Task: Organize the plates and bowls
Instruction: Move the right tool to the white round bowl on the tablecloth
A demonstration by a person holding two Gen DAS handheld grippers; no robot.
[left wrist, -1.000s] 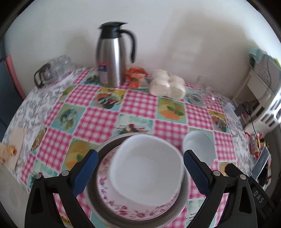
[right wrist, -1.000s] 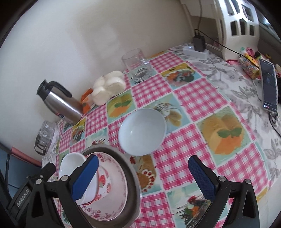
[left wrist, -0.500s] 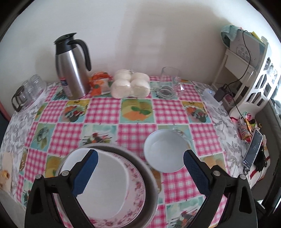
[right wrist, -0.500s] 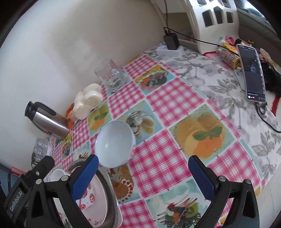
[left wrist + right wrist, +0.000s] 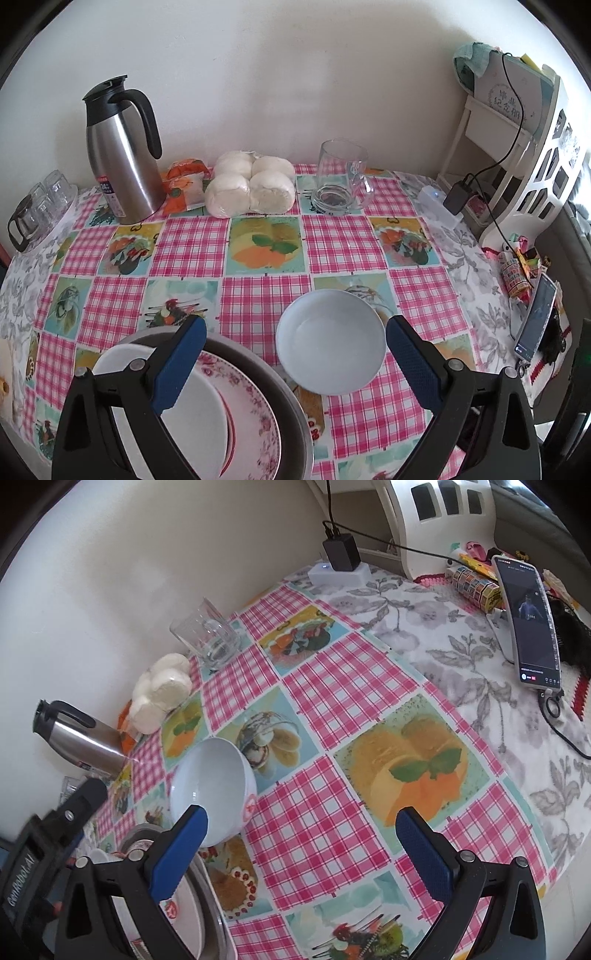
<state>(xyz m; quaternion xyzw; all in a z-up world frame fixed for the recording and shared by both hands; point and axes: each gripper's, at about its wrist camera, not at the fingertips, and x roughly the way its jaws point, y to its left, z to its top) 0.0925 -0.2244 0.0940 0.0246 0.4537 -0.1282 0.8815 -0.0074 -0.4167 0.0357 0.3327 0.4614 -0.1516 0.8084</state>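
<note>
A small white bowl (image 5: 330,341) stands alone on the checked tablecloth; it also shows in the right wrist view (image 5: 210,786). To its left is a stack: a grey metal plate (image 5: 284,398) under a pink floral plate (image 5: 255,413) with a white bowl (image 5: 188,424) on top. The stack shows at the lower left of the right wrist view (image 5: 207,908). My left gripper (image 5: 295,369) is open and empty, above the stack's right edge and the small bowl. My right gripper (image 5: 301,853) is open and empty, to the right of the small bowl.
At the back stand a steel thermos jug (image 5: 122,155), wrapped white buns (image 5: 251,188), an orange packet (image 5: 184,181) and a glass mug (image 5: 341,177). Glasses (image 5: 37,206) sit far left. A phone (image 5: 532,620), charger (image 5: 340,554) and white shelf (image 5: 535,155) are at the right.
Both grippers have swung right and pulled back; the stack slid to the lower left of the left wrist view and the small bowl now lies between the left fingers. Both stayed open.
</note>
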